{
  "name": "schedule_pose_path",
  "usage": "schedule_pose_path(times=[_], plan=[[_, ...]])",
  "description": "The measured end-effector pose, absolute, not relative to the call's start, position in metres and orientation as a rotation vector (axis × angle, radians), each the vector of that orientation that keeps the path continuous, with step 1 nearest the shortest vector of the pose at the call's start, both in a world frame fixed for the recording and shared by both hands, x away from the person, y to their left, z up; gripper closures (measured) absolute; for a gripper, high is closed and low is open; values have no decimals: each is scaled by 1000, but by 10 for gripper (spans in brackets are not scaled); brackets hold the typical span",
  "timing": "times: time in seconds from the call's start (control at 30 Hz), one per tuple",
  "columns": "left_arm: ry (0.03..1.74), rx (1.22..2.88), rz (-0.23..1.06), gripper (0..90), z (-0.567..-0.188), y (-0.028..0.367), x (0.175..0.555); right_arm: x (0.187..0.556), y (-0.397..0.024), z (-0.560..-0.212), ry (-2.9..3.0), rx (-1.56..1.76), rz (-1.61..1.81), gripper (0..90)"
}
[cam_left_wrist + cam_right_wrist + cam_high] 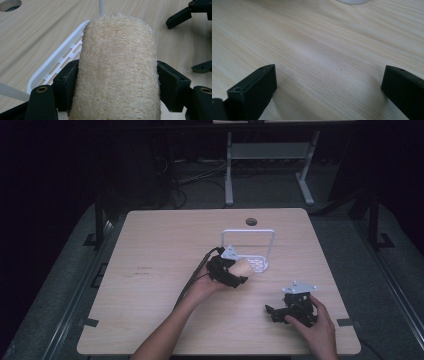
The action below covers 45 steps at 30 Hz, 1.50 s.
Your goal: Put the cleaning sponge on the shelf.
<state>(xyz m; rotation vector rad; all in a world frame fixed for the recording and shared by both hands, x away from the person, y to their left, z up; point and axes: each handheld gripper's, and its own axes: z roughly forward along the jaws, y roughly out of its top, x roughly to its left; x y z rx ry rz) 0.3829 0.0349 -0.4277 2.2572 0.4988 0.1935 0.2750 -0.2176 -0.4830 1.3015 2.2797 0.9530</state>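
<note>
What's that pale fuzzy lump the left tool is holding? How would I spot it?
Start at the wooden table, then find the white wire rack near its middle. Just in front of it, the left tool grips a loofah sponge: a tan, rough, fibrous roll, the one soft thing among black and white hard parts.

Jaws clamp a loofah [117,70] — above the white rack [60,56].

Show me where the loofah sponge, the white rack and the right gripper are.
loofah sponge [117,67], left gripper view, middle of its fibrous side.
white rack [272,245], high view, its upright wire frame.
right gripper [329,82], right gripper view, midway between its open fingertips.
</note>
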Motion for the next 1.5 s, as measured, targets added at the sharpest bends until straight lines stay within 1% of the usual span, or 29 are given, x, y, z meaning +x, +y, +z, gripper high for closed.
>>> schedule_pose_path(times=[0.9,1.03,1.5], plan=[[521,2270,272,268,-431,4,402,275,-218,-483,2279,1303,953,0],[547,2269,258,267,-434,-1,406,275,-218,-483,2280,1304,954,0],[574,2278,269,268,-443,-14,421,275,-218,-483,2278,1299,953,0]])
